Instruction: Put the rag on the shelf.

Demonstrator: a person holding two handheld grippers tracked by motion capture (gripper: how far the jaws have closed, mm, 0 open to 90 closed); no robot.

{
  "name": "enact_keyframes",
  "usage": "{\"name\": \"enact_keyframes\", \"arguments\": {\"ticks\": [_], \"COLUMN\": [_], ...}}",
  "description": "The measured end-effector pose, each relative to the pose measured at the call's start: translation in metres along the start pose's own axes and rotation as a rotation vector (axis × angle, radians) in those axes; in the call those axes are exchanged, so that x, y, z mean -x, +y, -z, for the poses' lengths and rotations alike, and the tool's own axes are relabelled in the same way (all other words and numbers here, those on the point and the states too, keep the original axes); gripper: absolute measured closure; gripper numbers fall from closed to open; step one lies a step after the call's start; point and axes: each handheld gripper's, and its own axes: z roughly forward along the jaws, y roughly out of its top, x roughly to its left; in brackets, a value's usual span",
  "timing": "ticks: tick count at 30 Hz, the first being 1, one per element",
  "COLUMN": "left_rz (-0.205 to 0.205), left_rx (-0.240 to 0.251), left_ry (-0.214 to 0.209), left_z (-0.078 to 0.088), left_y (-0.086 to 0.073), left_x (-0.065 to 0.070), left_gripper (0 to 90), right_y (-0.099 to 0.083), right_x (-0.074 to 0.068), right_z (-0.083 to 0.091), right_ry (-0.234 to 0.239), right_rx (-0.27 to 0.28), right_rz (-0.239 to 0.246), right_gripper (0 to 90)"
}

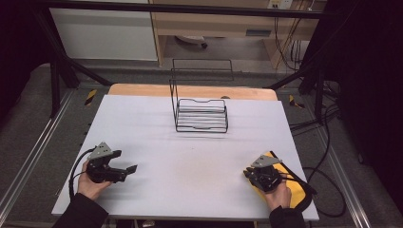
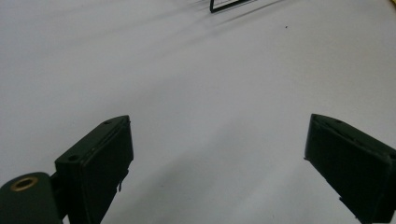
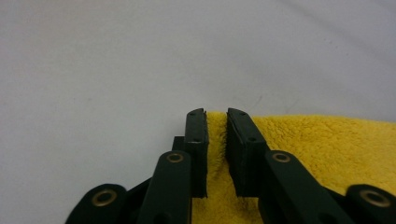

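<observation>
A yellow terry cloth [image 1: 295, 194] [image 3: 327, 144] lies at the table's front right corner. My right gripper [image 1: 249, 172] [image 3: 215, 114] rests on its left edge, and its jaws are shut on a small ridge of the cloth pinched between the pads [image 3: 197, 140]. At the front left, a hand holds my left gripper [image 1: 126, 161] [image 2: 219, 122] just over the white tabletop [image 1: 190, 156]. Its jaws stand wide apart with only bare table between them. A black wire rack [image 1: 200, 116] [image 2: 229, 4] stands at the middle back of the table, far from both grippers.
A wooden strip [image 1: 142, 90] runs along the table's far edge. Black frame bars [image 1: 71, 66] and cables [image 1: 328, 190] surround the table on the floor. The cloth reaches the table's right edge.
</observation>
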Motion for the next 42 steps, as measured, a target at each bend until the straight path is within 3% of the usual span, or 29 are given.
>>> {"name": "enact_keyframes", "arguments": {"ticks": [6,12,17,26,35,42], "left_rz": [-0.003,0.002,-0.002,-0.003,-0.002,-0.005], "left_rx": [-0.004,0.0,-0.007,-0.004,-0.003,-0.004], "left_ry": [-0.001,0.0,-0.001,0.003,0.002,0.001], "left_z": [-0.001,0.0,-0.001,0.0,0.0,0.001], "left_y": [0.0,0.0,0.0,0.0,0.0,0.0], "left_x": [0.0,0.0,0.0,0.0,0.0,-0.001], "left_gripper": [7.8,7.9,8.0,8.0,8.0,8.0], "right_y": [0.004,0.009,0.018,0.038,0.075,0.099], "right_x": [0.004,0.008,0.007,0.003,-0.018,-0.033], "right_z": [0.003,0.012,0.017,0.015,-0.01,-0.032], "right_ry": [0.024,0.053,0.048,0.08,0.147,0.165], "right_rx": [-0.001,0.041,0.054,0.085,0.106,0.09], "right_rz": [-0.048,-0.083,-0.086,-0.091,-0.069,-0.055], "right_gripper": [84.6,84.9,85.1,85.4,85.4,85.3]}}
